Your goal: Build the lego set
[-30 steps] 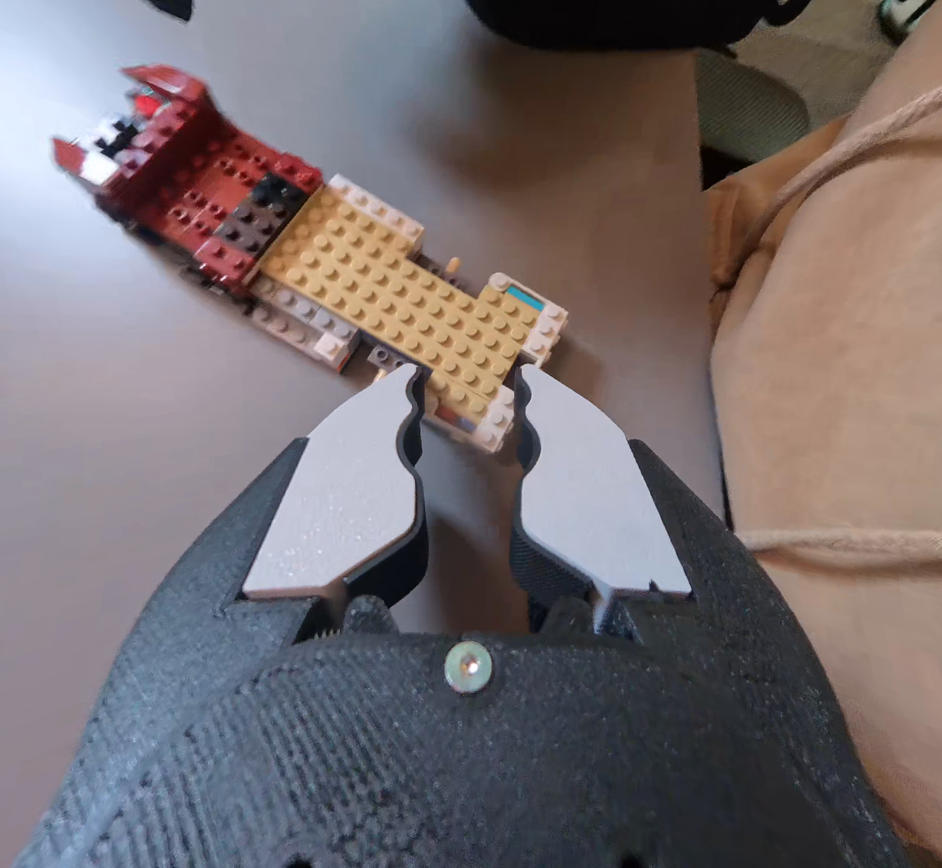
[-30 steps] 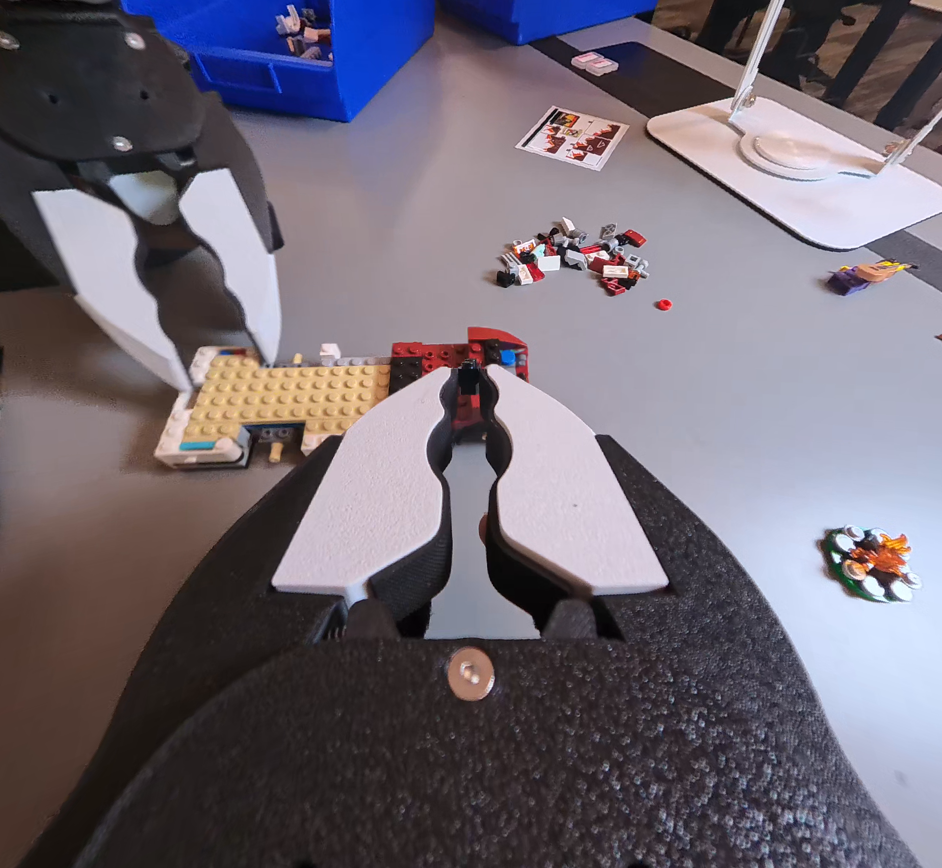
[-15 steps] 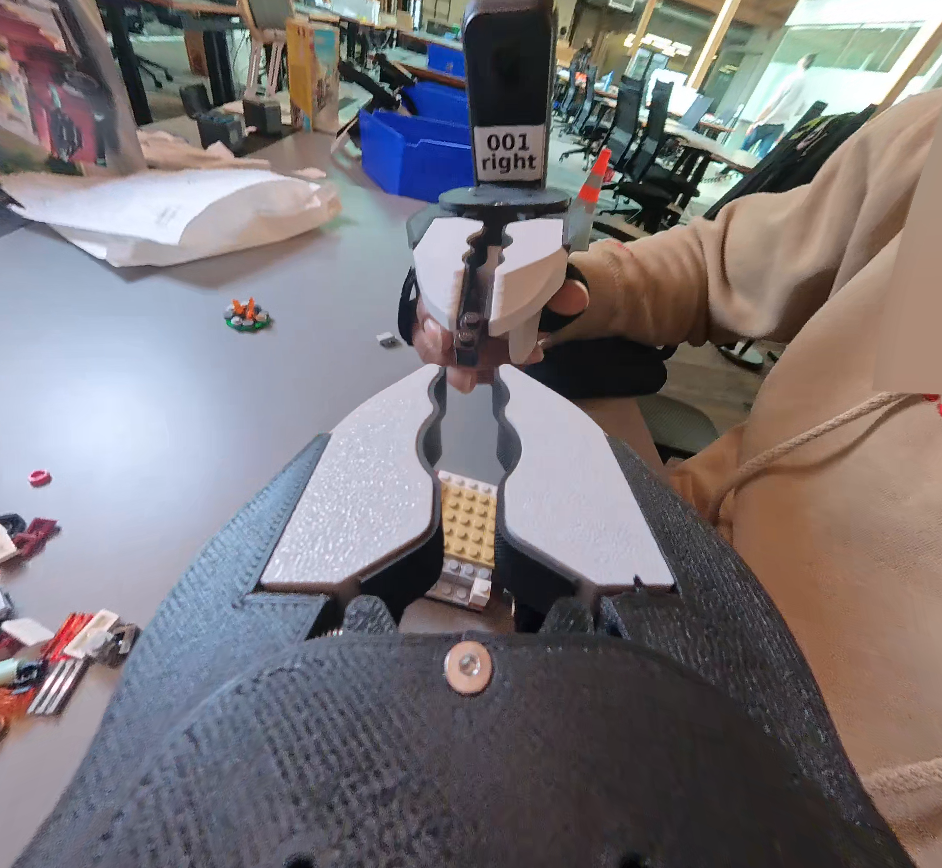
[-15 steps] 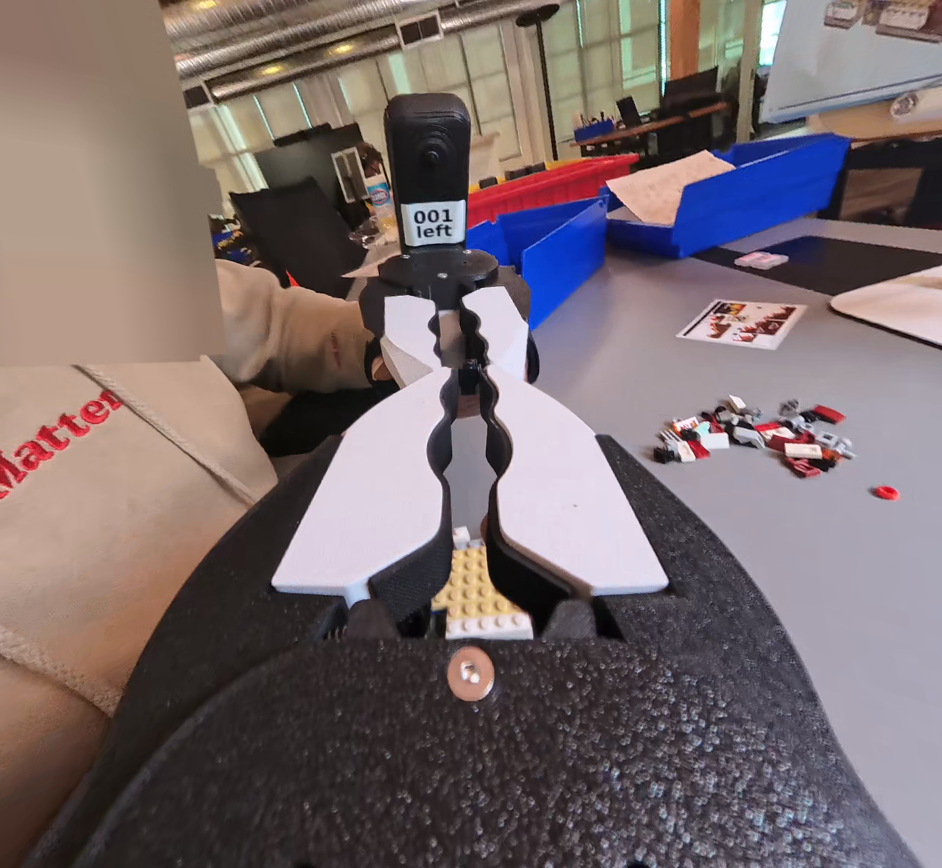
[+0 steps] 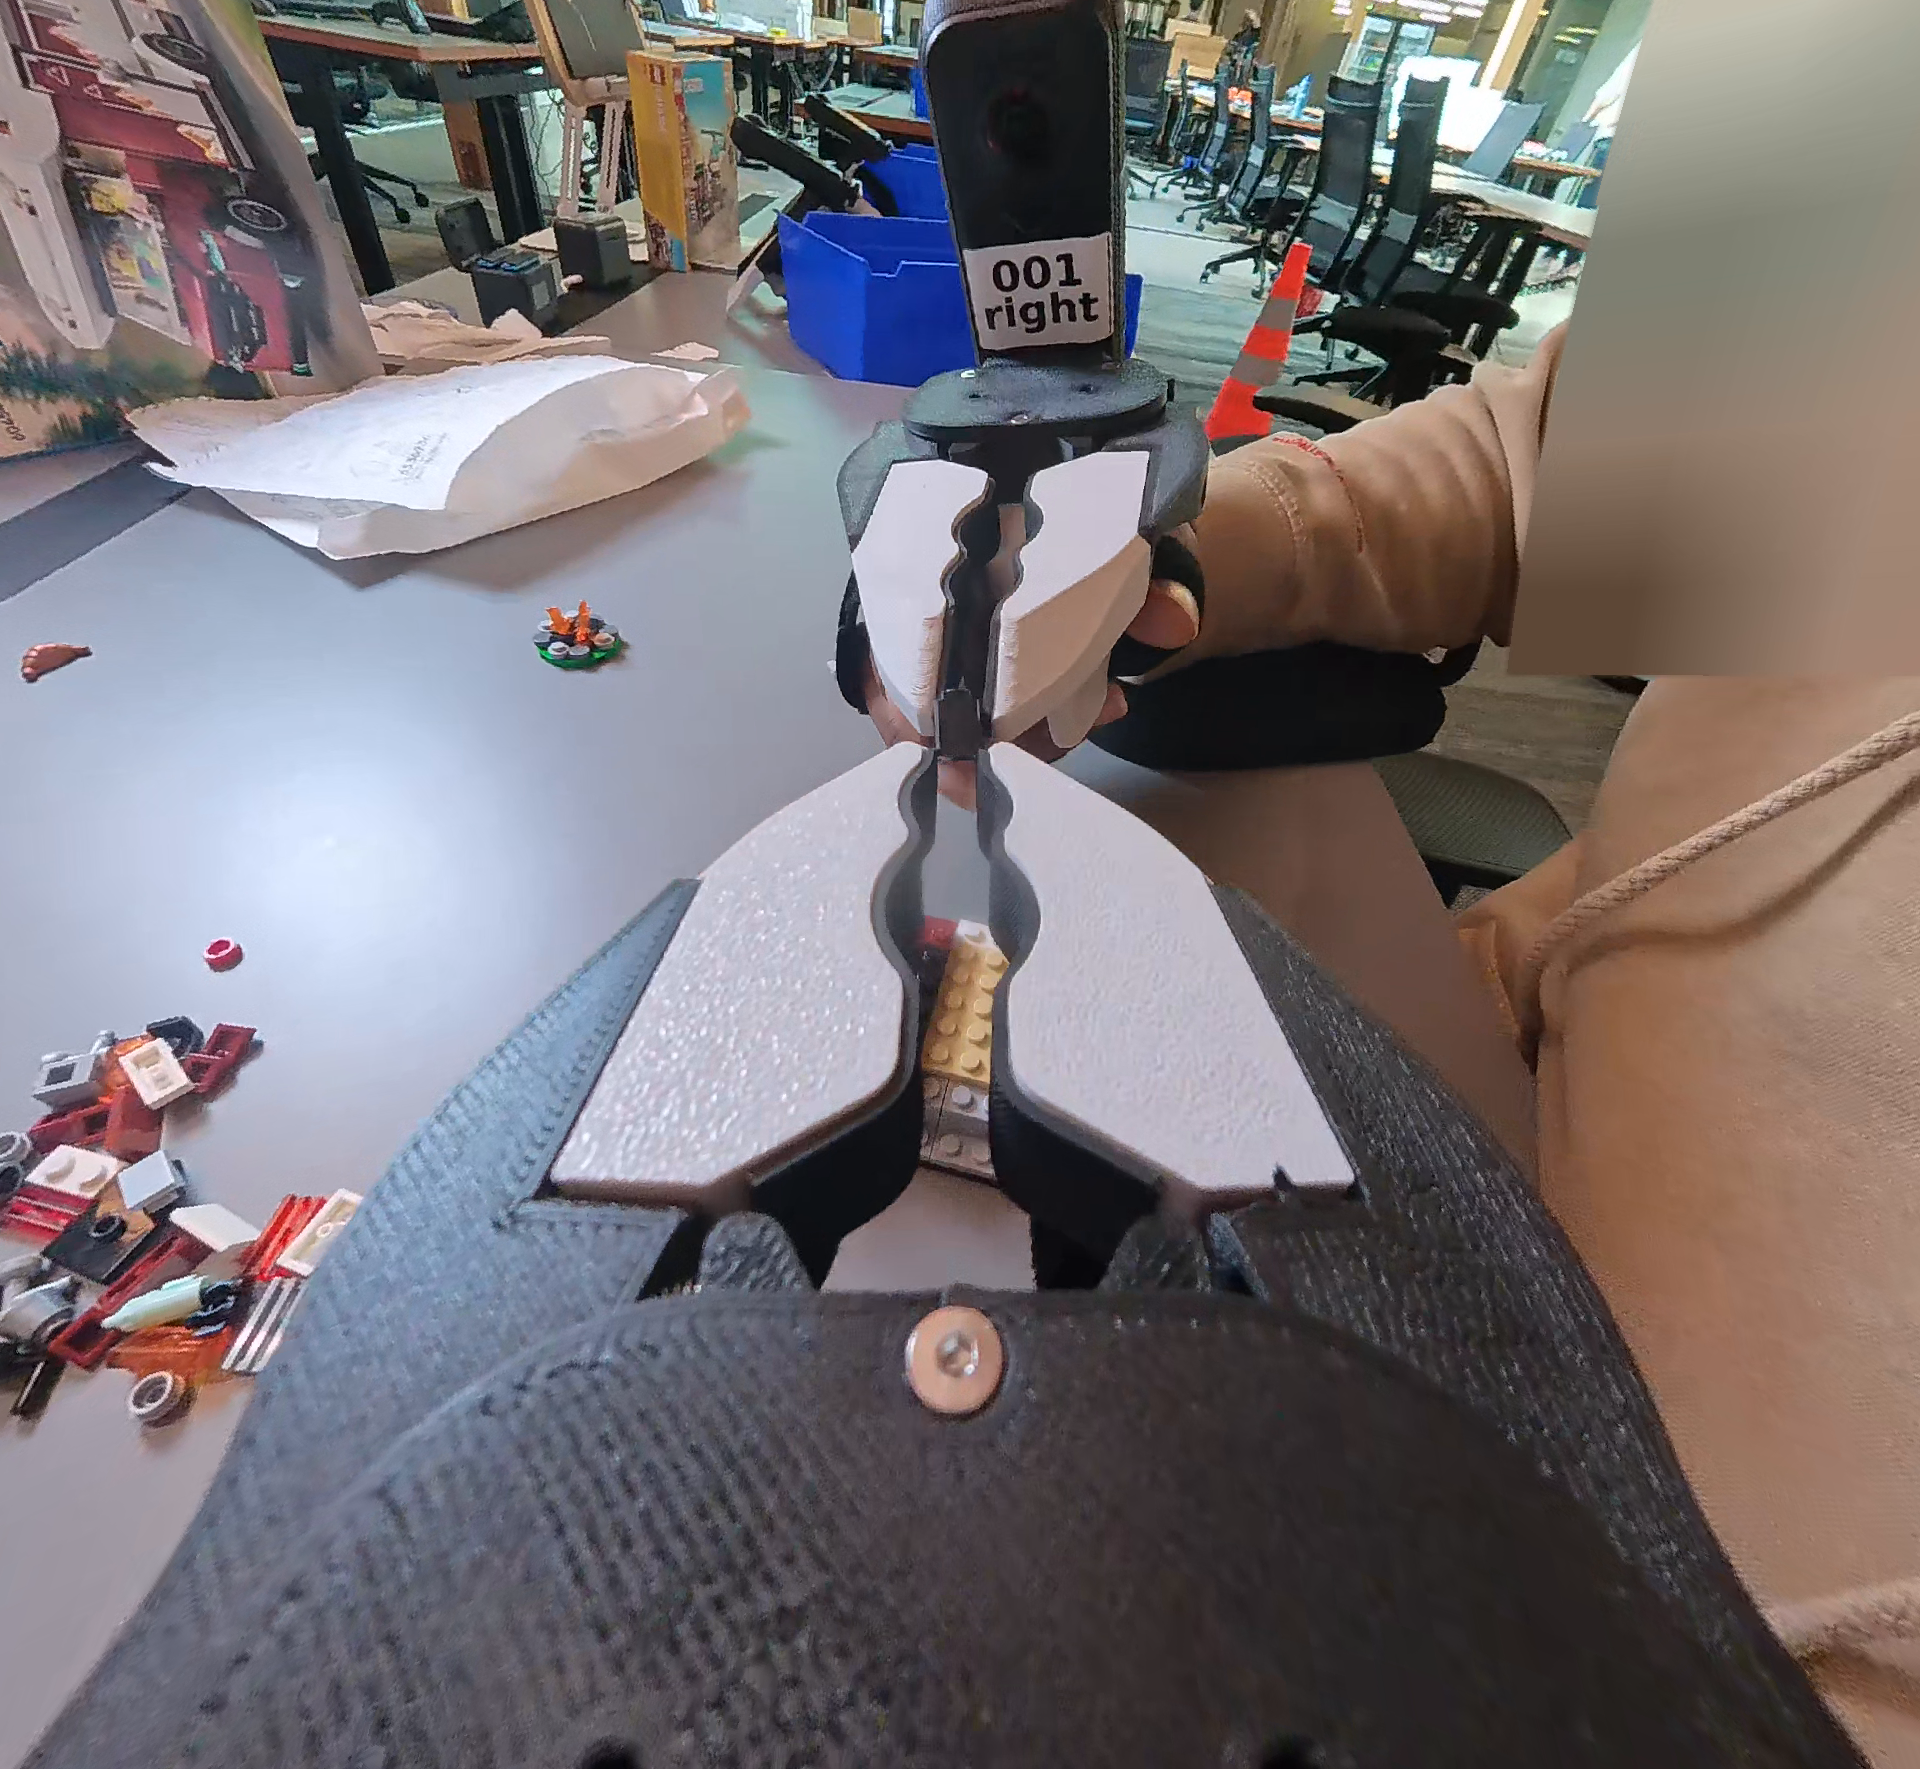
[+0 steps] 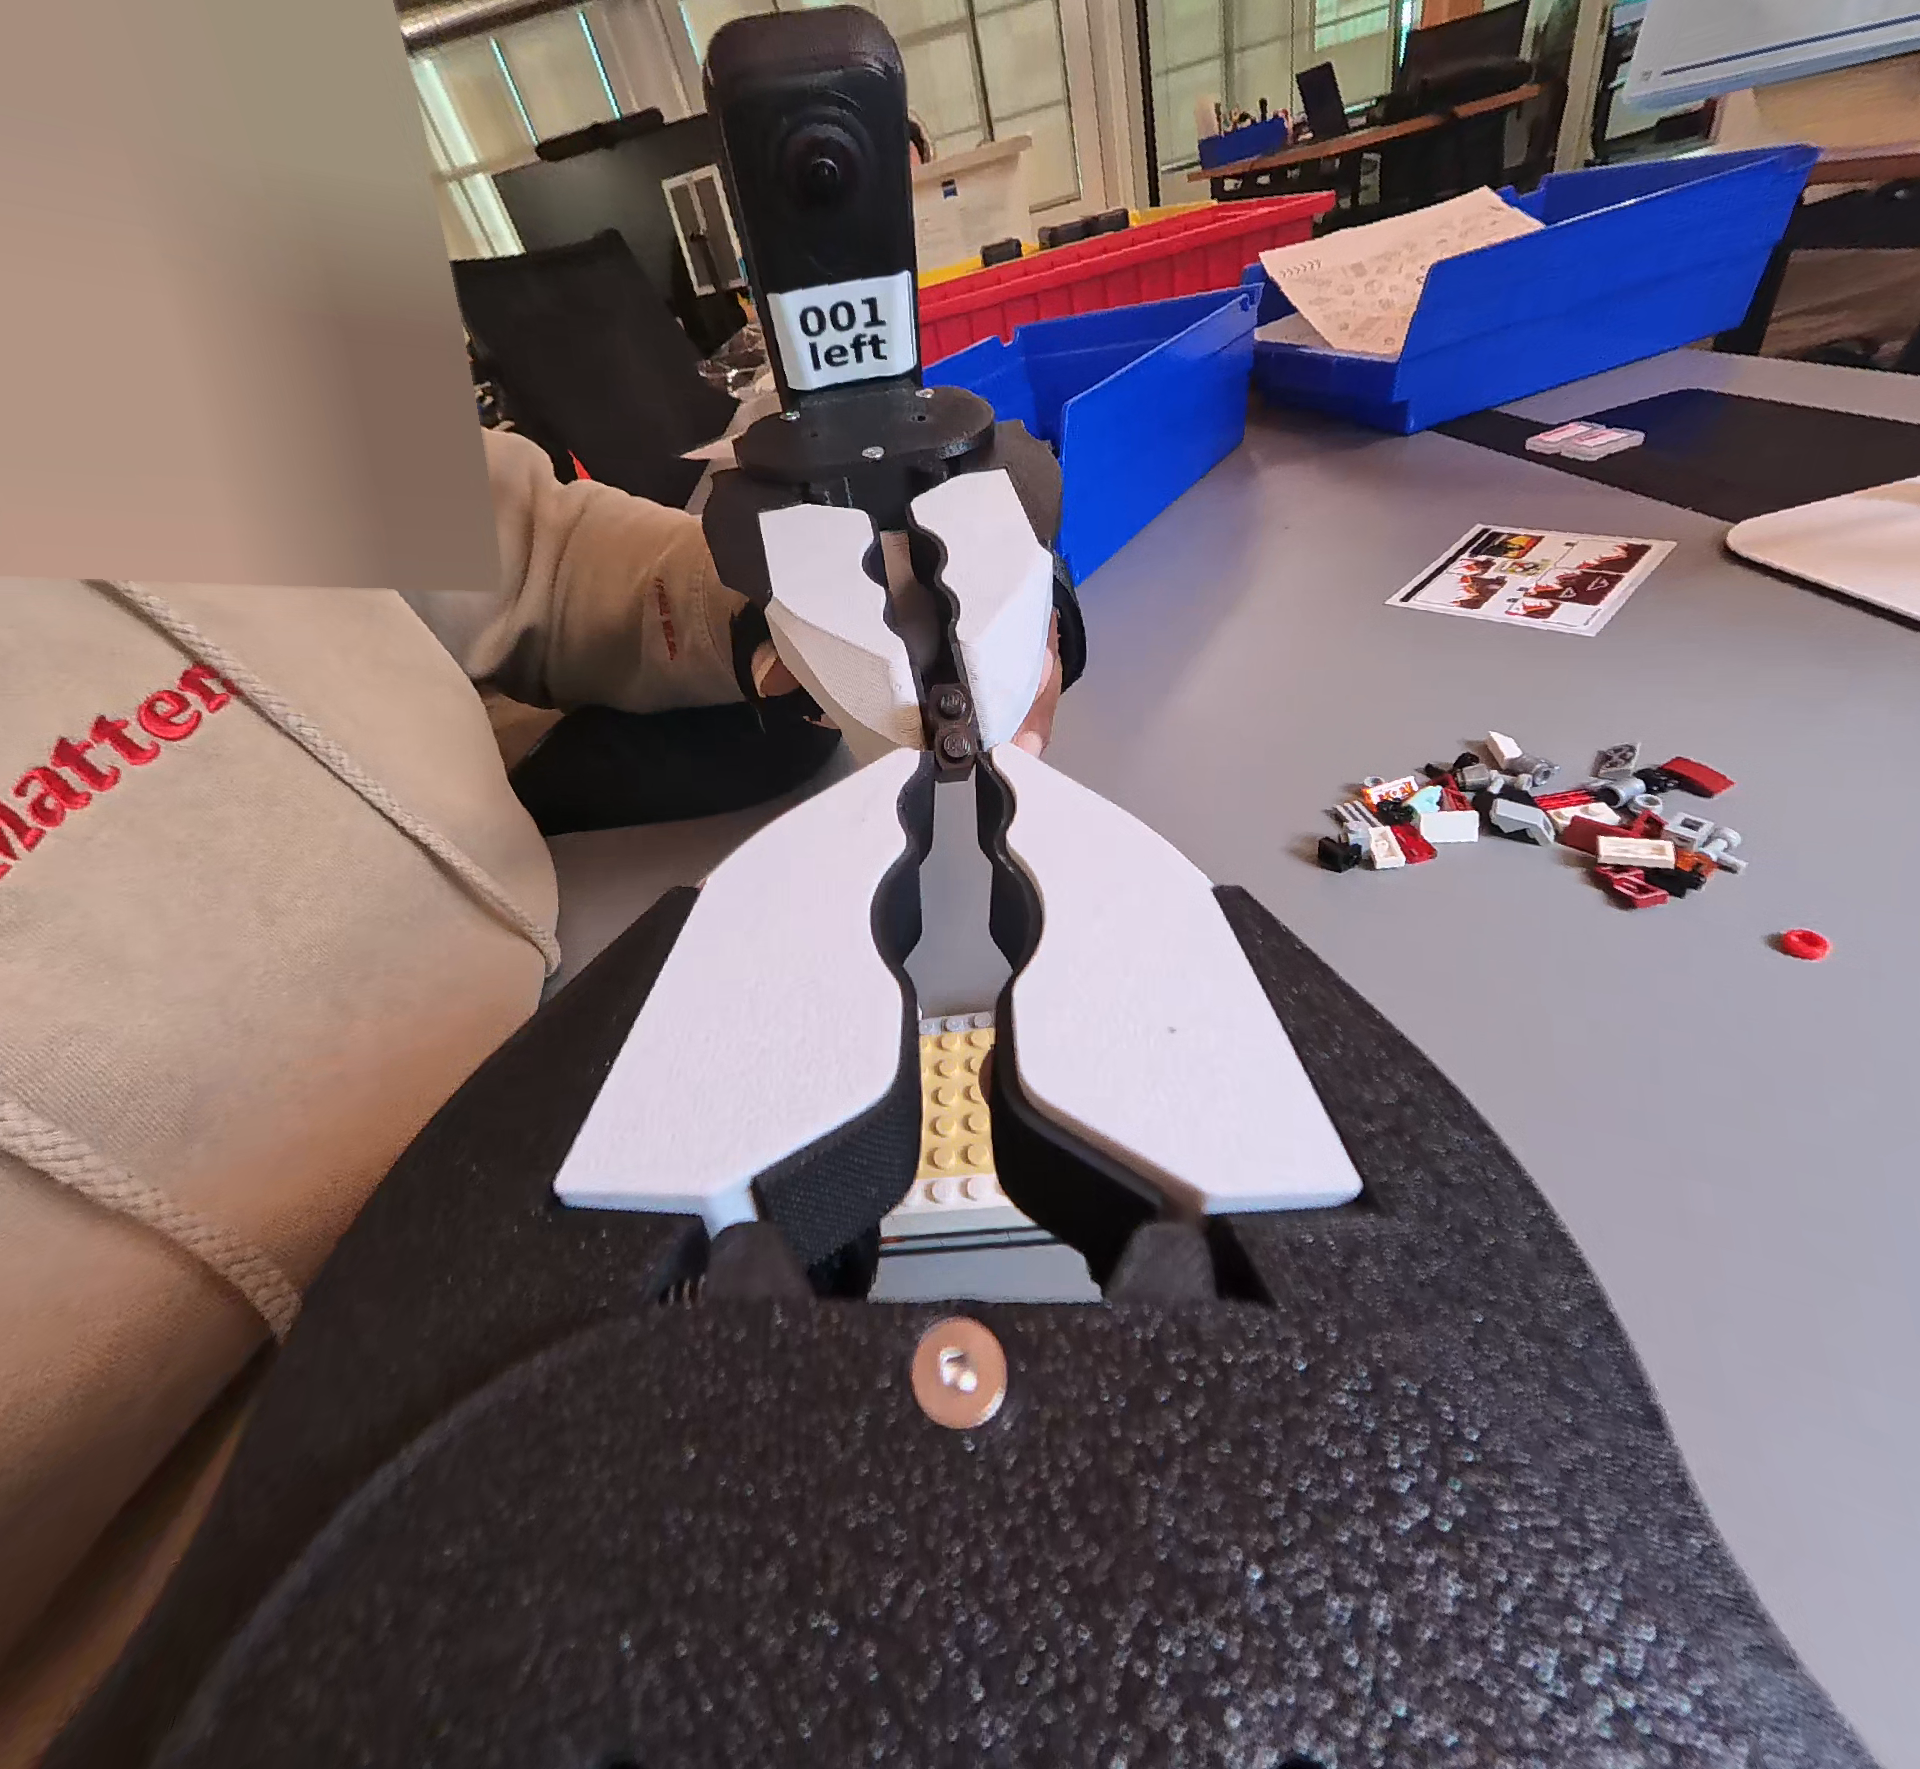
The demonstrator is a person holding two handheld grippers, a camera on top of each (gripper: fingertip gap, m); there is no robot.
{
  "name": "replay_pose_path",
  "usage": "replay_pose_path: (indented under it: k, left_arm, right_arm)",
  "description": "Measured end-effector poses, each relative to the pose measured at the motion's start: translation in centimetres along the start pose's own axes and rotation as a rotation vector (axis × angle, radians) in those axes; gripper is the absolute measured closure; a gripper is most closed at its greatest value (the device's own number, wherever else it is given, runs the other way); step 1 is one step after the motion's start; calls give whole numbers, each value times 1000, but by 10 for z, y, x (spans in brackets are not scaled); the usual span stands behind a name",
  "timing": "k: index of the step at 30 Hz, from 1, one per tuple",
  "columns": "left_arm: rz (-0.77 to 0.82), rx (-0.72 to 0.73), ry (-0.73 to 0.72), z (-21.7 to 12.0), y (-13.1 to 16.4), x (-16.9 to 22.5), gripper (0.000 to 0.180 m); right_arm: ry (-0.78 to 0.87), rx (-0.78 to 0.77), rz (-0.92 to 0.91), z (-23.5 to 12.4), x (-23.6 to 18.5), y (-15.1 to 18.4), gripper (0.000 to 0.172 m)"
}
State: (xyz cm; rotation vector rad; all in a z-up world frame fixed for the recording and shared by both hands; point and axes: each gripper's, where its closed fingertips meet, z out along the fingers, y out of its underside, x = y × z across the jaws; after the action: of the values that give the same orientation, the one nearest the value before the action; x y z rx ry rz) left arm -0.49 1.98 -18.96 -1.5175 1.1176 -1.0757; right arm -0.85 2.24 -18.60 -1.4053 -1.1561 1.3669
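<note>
Tip to tip above the grey table [image 6: 1455,1044]: left gripper [image 5: 956,763] and right gripper [image 6: 956,765], pointing straight at each other. Pinched between them, a small dark-brown two-stud plastic brick [image 6: 954,732], lifted off the table. Long axis in line with both sets of fingers, one stud end per gripper. Left fingers [image 6: 997,680] clenched on the far stud in the right wrist view, right fingers [image 6: 1039,815] clenched on the near one, pads tight on its sides (neither nearer, shared grip). Directly below, seen through both gaps, a tan studded plastic plate with white edging [image 6: 951,1096]. Well off toward the right gripper's outer side, a loose pile of red, white and grey small bricks [image 6: 1527,815] and one round red stud piece [image 6: 1803,943].
</note>
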Motion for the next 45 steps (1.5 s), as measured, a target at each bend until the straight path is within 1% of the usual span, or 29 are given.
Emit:
replay_pose_path:
  k: [6, 14, 17, 24, 29, 32, 33, 35, 39, 40, 42, 45]
  left_arm:
    - [-12, 2, 22, -1, 3, 1, 169]
    - [11, -1, 27, 0, 9, 1, 172]
    - [33, 0, 34, 0, 11, 2, 172]
    - [47, 6, 25, -1, 11, 1, 173]
    - [46, 23, 20, -1, 8, 0, 173]
    - [20, 31, -12, -1, 6, -8, 172]
    - [26, 16, -45, -1, 8, -15, 171]
    - [56, -43, -120, -4, 16, -31, 160]
    - [45, -220, -182, -4, 51, -46, 135]
    - [43, -254, -187, -3, 60, -47, 130]
    - [45, -286, -197, -1, 69, -47, 125]
    - [31, -300, -198, 4, 72, -44, 116]
  right_arm:
    - [17, -45, -30, 1, 1, 5, 164]
    - [33, -152, -87, 3, 0, 13, 164]
    - [29, -228, -117, 4, 0, 12, 159]
    - [8, -445, -201, 8, -1, 13, 164]
    - [-4, -549, -205, 8, -1, 11, 164]
    - [25, -632, -182, 7, 7, 7, 165]
    - [55, -681, -178, 5, 14, 7, 165]
    - [120, -790, -176, -1, 32, 7, 165]
    - [168, -1002, -123, -9, 55, 20, 165]
    - [163, -1040, -108, -9, 57, 25, 165]
    - [162, -1101, -94, -9, 61, 36, 165]
    - [151, -1148, -63, -7, 64, 48, 164]
